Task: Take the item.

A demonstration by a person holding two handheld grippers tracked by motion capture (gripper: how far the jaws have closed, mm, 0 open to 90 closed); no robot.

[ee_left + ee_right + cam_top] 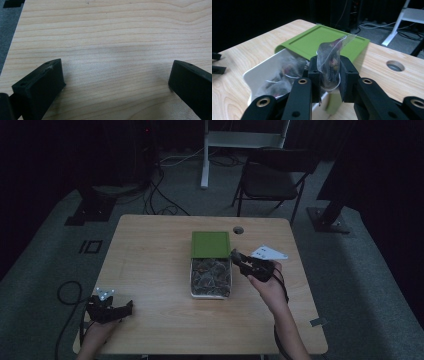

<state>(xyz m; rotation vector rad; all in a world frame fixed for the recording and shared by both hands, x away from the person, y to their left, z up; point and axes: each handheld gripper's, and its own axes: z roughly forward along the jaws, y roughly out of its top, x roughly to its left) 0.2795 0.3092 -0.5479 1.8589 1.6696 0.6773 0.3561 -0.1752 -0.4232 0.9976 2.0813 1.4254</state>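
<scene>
Right gripper (329,75) pinches a crinkly clear plastic packet (330,62) just right of the white rectangular box (210,277) with its green lid (210,243); left gripper (116,82), jaws spread wide, holds nothing over the woodgrain table (150,270).

One white box (210,292), at frame centre; one green lid (210,243) above it; one clear sachet (329,65) clamped; more inside, too dim to count. Two tools: left (125,308), right (236,256). One bench (150,270). One chair (272,180), upper right.

left gripper (131,306): black body, blocky black jaws, grey three-cornered plate on top, dark cable
right gripper (329,75): black jaws and links, brass-ringed screw holes, grey plate
forearms: bare, no sleeves
</scene>
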